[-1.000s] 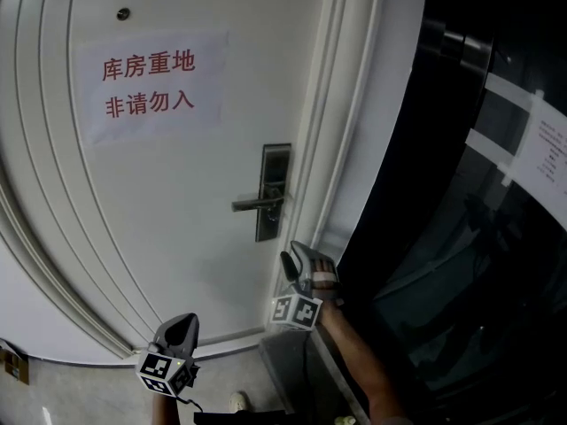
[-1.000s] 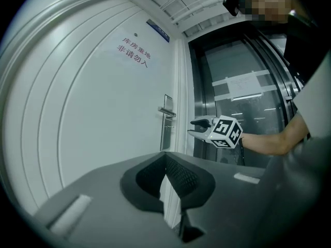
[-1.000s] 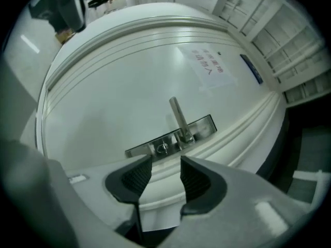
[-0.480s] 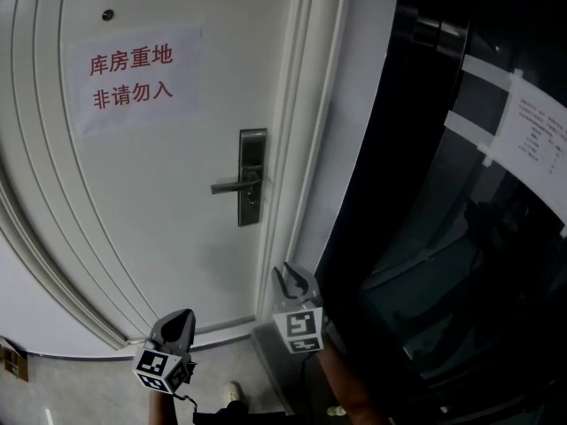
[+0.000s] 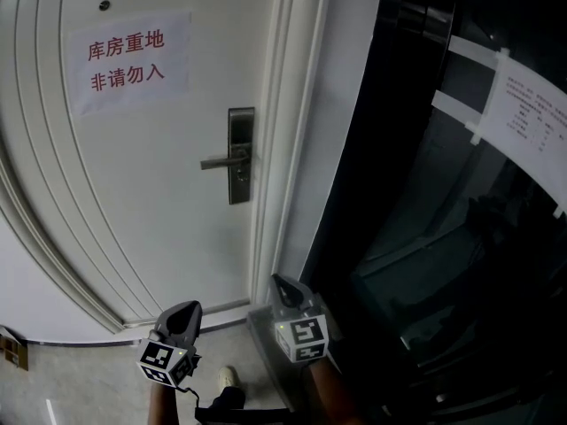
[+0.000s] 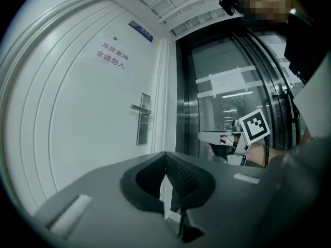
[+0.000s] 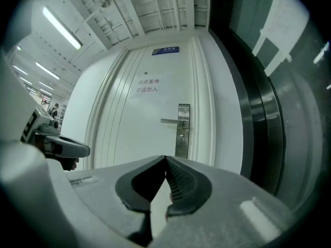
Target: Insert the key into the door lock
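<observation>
Head view: a steel lock plate (image 5: pixel 239 155) sits by the white door (image 5: pixel 133 202)'s right edge. The left gripper (image 5: pixel 185 309) and right gripper (image 5: pixel 282 282) hang well below it. Left gripper view: jaws pressed together. Right gripper view: jaws just closed tip to tip, nothing between them, with open room to the plate.

one door (image 5: pixel 159 193) with one handle (image 5: pixel 221 160), one lock plate (image 5: pixel 240 156), one peephole (image 5: pixel 104 5) and one sign (image 5: pixel 127 62). one blue plaque (image 7: pixel 166 50) above it. one sheet (image 5: pixel 532 113) taped on the glass. two grippers: left gripper (image 5: pixel 186 308), right gripper (image 5: pixel 280 282).
</observation>
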{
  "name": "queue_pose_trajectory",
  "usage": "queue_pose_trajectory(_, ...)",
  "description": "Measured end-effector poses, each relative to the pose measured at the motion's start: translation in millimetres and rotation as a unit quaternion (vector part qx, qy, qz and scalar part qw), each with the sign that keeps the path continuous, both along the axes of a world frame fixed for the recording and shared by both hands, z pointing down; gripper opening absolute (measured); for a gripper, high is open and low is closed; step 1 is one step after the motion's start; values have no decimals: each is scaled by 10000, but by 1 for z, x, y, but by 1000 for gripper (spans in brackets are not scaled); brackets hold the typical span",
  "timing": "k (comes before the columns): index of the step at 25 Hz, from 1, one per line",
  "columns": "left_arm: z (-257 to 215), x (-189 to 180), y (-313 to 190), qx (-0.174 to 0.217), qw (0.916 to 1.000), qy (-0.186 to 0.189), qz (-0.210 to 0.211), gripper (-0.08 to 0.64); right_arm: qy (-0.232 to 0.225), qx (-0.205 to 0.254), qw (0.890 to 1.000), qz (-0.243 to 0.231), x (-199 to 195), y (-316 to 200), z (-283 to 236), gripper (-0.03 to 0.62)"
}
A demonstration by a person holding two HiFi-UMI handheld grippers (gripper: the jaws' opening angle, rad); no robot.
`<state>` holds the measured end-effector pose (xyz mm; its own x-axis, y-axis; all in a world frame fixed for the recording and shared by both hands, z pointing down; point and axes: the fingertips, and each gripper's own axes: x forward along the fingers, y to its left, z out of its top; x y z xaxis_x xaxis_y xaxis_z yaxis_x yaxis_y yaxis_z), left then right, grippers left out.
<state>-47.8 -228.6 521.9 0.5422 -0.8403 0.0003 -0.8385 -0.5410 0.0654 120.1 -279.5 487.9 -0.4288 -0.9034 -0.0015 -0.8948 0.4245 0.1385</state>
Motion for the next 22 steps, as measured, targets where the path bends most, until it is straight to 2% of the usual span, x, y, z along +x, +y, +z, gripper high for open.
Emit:
queue_pose_trajectory(8,2,13,36,12,9999,-32,97,3,-415,-145,9989,-158,11,52,5,2)
queue_pose_trajectory(16,-11,12,71,195,9997,-2,118,3,-436,-95,9988,-181,14,98,10,2)
queue_pose_trajectory(22,-8,8,98,155,9998,-33,100,3,-510,-33,9985,-213,15,127,13,2)
